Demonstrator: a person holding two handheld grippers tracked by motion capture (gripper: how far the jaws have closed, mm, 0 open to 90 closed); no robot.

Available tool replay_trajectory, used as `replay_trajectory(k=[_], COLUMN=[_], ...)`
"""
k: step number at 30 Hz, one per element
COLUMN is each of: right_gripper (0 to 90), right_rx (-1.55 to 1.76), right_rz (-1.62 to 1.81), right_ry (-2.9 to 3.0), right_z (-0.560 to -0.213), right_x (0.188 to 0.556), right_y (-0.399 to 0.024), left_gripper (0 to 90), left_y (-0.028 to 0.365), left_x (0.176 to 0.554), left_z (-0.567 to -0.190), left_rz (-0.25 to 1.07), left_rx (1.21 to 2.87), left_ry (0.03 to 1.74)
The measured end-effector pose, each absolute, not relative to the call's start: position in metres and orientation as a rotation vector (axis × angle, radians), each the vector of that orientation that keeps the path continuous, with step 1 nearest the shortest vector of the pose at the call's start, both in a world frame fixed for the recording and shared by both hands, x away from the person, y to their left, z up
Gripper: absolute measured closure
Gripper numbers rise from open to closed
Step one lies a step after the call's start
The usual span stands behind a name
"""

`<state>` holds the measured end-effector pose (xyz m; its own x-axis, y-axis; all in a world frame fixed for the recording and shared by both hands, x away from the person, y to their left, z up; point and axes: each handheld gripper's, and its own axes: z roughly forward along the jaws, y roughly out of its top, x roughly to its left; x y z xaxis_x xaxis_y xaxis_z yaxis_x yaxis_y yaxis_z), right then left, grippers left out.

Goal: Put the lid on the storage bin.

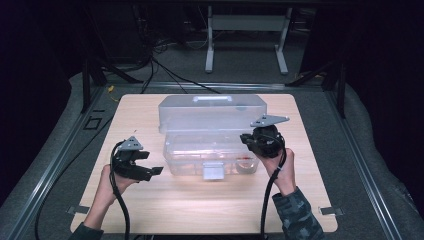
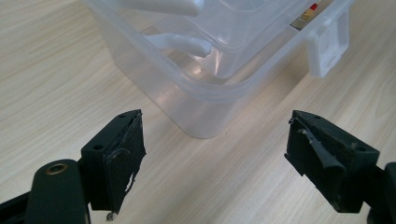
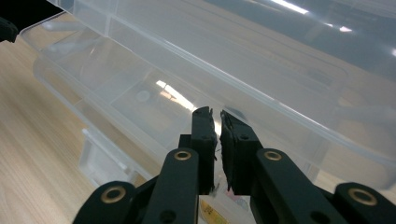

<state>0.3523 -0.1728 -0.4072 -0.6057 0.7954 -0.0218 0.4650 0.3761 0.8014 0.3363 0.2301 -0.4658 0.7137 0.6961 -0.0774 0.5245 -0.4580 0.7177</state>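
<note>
**Clear plastic storage box, lid raised — handling entry**

Item: one clear plastic box (image 1: 210, 152) with hinged lid (image 1: 212, 112) standing open behind it, set on the counter (image 1: 150, 200) between the two grippers.

Left gripper (image 1: 150, 171): jaws spread wide, nothing between them. In the left gripper view the box's near corner (image 2: 201, 123) lies ahead of the jaws and roughly midway between them, apart from both pads. The white latch tab (image 2: 329, 49) hangs from the front rim, ahead of the right-hand jaw.

Box body: thin, see-through walls, judged light and somewhat flexible; the smooth, glossy surface is likely slippery under the pads. An inner tray with compartments is visible through the wall. A small reddish content (image 1: 246, 160) is seen near the right end; what it is cannot be told.

Right gripper (image 1: 247, 138): jaws pressed together, with no object seen pinched. In the right gripper view the tips (image 3: 214, 116) sit just over the box's rim, the raised lid (image 3: 280, 42) above and beyond them.

Recommended hold: the stiffened rim or a corner is judged best, not the mid-wall, which may bow. For the lid, its free edge or moulded handle (image 1: 212, 99) is advised. A firm, even squeeze is suggested; thin plastic may crack if over-pinched.
</note>
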Motion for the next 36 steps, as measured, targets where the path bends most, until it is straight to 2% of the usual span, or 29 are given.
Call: replay_trajectory(k=[11,36], right_gripper=[83.3,82.0], right_rx=[1.123,1.166], right_rz=[1.106,1.066], right_ry=[2.240,2.258], right_z=[-0.420,-0.447], right_x=[0.340,0.323], right_y=[-0.180,-0.180], left_gripper=[15.2,14.9], left_y=[0.230,0.237], left_x=[0.337,0.337], left_z=[-0.482,-0.497], left_rz=[0.302,0.277], left_rx=[2.173,2.154], left_ry=[0.975,1.006])
